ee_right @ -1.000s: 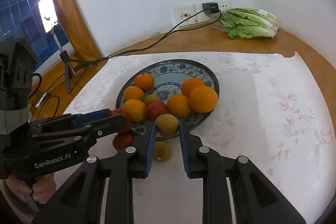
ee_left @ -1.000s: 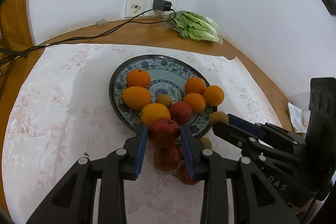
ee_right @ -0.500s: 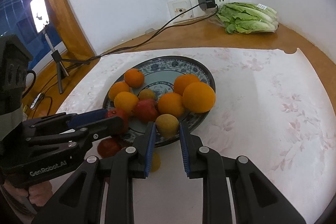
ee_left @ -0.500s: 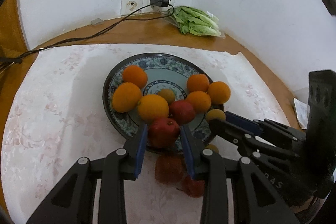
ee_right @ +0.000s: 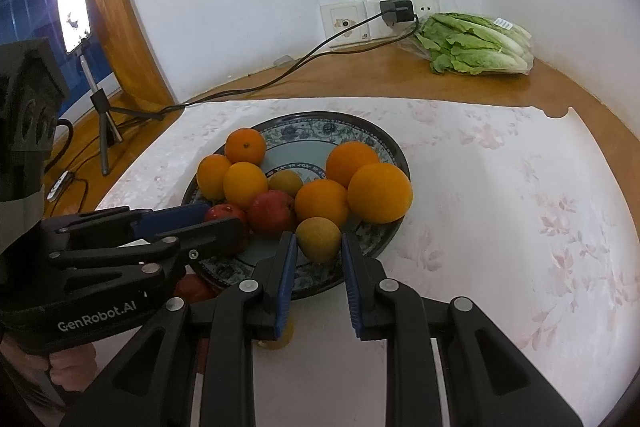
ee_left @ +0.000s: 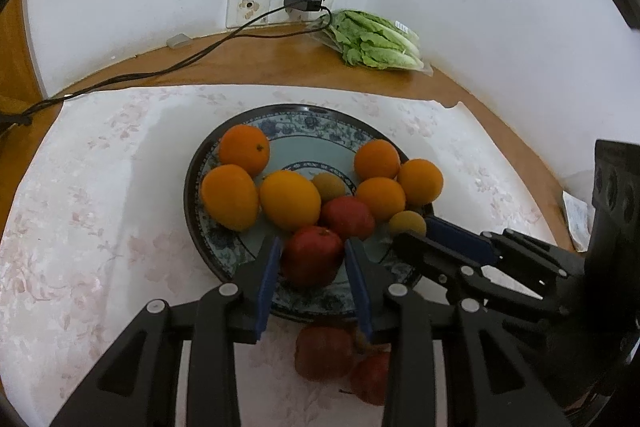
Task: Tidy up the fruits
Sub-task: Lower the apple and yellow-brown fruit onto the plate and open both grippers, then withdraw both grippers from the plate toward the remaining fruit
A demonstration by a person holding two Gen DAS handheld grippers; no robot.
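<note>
- My left gripper [ee_left: 310, 259] pinches a red apple [ee_left: 312, 255] over the plate [ee_left: 320, 119]'s near rim.
- My right gripper [ee_right: 319, 247] clamps a small yellow-brown fruit [ee_right: 319, 239] — also above the plate.

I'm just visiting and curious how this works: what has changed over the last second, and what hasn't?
Both grippers carried their fruit forward over the plate: the left gripper with a red apple, the right gripper with a small yellow-brown fruit. Neither has let go. The six oranges, the other fruit on the plate and the red fruits left on the cloth stayed put.
</note>
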